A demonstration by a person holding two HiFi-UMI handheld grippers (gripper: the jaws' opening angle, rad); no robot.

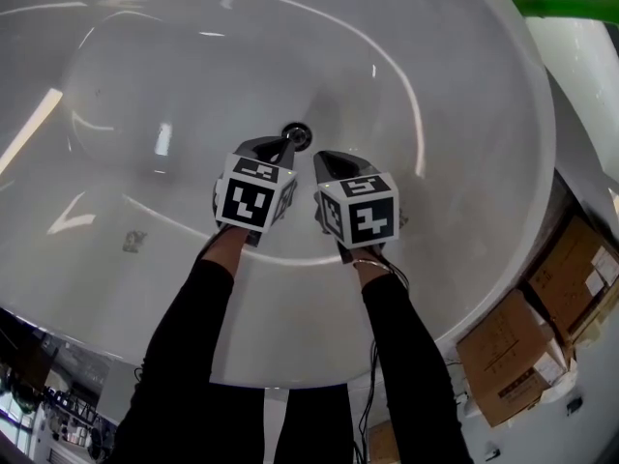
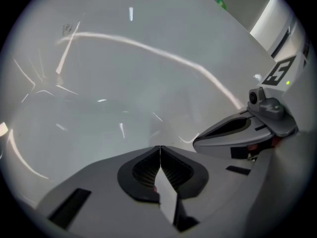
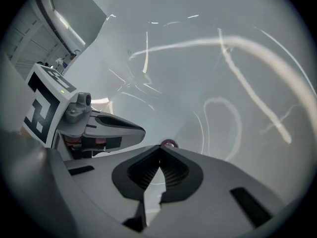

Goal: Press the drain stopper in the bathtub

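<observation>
Looking down into a white bathtub [image 1: 464,114], glossy, with light streaks all over the curved walls. The drain stopper [image 1: 299,135] is a small round metal piece on the tub floor, about the middle of the head view, just past the two gripper tips.

The left gripper [image 1: 287,143] points at it. Its tip sits right at the near-left edge of the stopper, though I can't tell whether it's actually touching. In the left gripper view [image 2: 159,148] the jaws are pressed together with nothing between them, and only bare tub wall shows beyond.

The right gripper [image 1: 322,159] is just beside it on the right, tip a bit nearer than the stopper. Its jaws are closed on nothing too [image 3: 159,148]. In the right gripper view the stopper [image 3: 169,143] peeks over the jaw tips, and it looks reddish from there.

The two grippers sit side by side, close but apart, and black sleeves [image 1: 193,336] run back over the near rim. Outside the tub, near right, there are some cardboard boxes [image 1: 522,341] on the floor.
</observation>
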